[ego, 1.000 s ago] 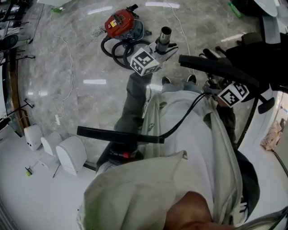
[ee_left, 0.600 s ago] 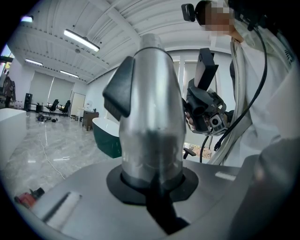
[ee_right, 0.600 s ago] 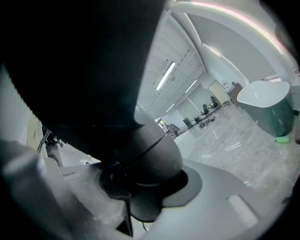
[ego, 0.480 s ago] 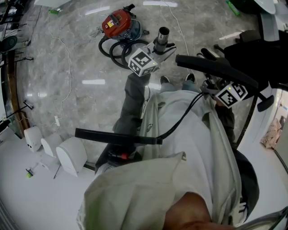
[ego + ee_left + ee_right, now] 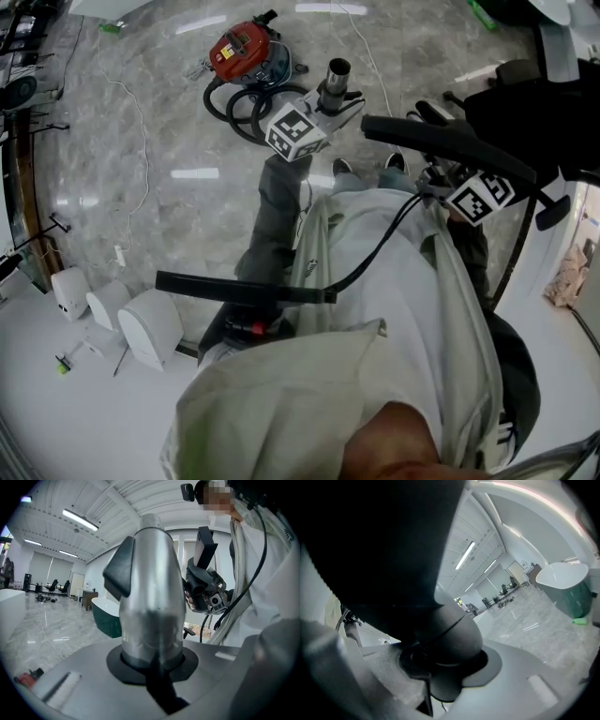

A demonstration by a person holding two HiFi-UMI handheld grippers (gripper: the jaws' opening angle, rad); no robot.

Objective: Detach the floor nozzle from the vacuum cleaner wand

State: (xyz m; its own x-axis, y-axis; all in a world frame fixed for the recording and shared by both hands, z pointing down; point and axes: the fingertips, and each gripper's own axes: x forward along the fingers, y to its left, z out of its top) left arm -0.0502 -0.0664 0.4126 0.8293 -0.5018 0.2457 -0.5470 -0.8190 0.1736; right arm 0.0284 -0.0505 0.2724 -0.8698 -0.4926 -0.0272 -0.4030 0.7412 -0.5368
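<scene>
Just below the red canister vacuum cleaner (image 5: 242, 47) on the grey marbled floor (image 5: 141, 84), as the head view shows it, the left tongs (image 5: 325, 101) are clamped narrowly on the silver metal wand tube (image 5: 337, 80). The tube's open round end points up toward the camera, a little to the right of the canister. In the left gripper view a dark grey catch (image 5: 119, 573) sticks out from the tube's side.

A coiled black hose (image 5: 246, 105) lies on the floor just beside the canister's lower side, between it and the left tongs.

Well to the right of the canister, the right tongs (image 5: 450, 173) hold the long black plastic floor nozzle (image 5: 436, 139). The right gripper view shows their jaws set fairly wide round the nozzle's rounded dark neck (image 5: 447, 634), with the pads against it. The nozzle is apart from the wand's open end, and bare floor shows between the two, so the parts are separated. Both are held up off the floor in front of the person's pale jacket (image 5: 394, 281).

A thin white cable (image 5: 141, 131) trails across the floor to the left of the canister. Several white rounded housings (image 5: 150, 323) stand well below and left of the canister. A flat black bar (image 5: 244, 286) crosses the person's grey left sleeve (image 5: 277, 216); what it belongs to I cannot tell.
</scene>
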